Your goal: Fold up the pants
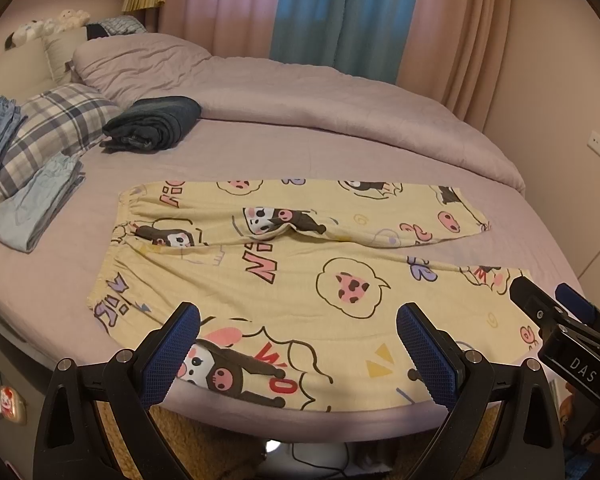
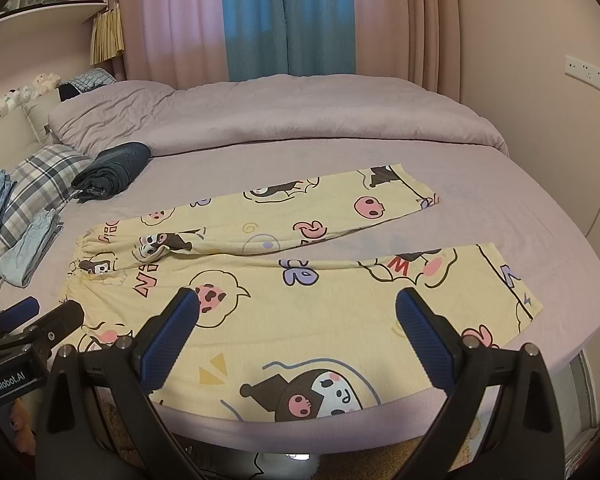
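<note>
Yellow cartoon-print pants (image 1: 300,272) lie flat on the bed, waistband to the left, both legs spread out to the right with a gap between them. My left gripper (image 1: 298,316) hovers open above the near leg's upper part, close to the bed's front edge. In the right wrist view the same pants (image 2: 320,292) stretch across the sheet, and my right gripper (image 2: 298,304) is open over the near leg. Each gripper appears in the other's view: the right gripper (image 1: 548,300) at the right edge, the left gripper (image 2: 40,312) at the left. Nothing is held.
A rolled dark garment (image 1: 156,122) lies behind the waistband. Folded light-blue jeans (image 1: 32,208) and a plaid pillow (image 1: 60,120) sit at the left. A bunched lilac duvet (image 1: 300,92) fills the back of the bed. Curtains (image 2: 284,20) hang behind; the bed edge (image 2: 300,430) is just below me.
</note>
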Tool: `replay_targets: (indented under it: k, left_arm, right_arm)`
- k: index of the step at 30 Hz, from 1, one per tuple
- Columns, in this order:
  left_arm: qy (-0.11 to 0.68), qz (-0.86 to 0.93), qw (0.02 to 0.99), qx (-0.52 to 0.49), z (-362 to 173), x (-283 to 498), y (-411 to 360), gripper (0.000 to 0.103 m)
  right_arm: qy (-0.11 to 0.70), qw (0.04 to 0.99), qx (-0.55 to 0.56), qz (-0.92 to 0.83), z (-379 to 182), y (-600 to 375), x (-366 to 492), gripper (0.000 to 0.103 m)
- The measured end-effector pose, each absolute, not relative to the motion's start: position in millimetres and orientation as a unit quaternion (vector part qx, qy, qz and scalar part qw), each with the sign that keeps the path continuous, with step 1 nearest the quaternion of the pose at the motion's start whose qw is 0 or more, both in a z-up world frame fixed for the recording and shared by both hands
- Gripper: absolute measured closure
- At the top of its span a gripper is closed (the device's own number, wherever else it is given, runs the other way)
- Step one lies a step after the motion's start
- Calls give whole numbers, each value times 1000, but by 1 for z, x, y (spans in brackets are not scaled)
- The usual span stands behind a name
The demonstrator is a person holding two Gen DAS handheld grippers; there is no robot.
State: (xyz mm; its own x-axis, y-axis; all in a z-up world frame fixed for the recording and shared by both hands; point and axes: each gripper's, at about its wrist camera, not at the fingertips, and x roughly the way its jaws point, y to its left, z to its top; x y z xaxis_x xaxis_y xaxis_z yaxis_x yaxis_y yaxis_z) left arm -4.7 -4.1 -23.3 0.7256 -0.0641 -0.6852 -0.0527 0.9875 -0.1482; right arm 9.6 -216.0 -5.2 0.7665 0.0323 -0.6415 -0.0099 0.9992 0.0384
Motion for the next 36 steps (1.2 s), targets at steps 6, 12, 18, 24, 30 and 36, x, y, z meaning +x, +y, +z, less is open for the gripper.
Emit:
replay_targets:
  k: [6,12,18,24,30,36]
  left_arm:
    - [374,-6,924,-80,-23,-4,-3,4]
    - [376,-6,923,-86,-25,-2,0,4]
    - [378,-8,921,-91,-27,0,6,4]
    - [385,-5,917,-104,-32,5,15,4]
    - [391,1,914,-108,-37,9,20,4]
    - [398,10,911,-113,-41,16,29,4]
  right_arm:
    - [343,939,16,10,-6,-216,10,4]
    - [345,939,15,5,-9,-217,12,4]
    - [346,938,8,4,-9,-212,13,4]
    - [348,938,5,3,-12,-212,15,4]
    - [358,934,8,-5,-18,-215,20,4]
    - [365,931,14,-10,-24,-220,24,5]
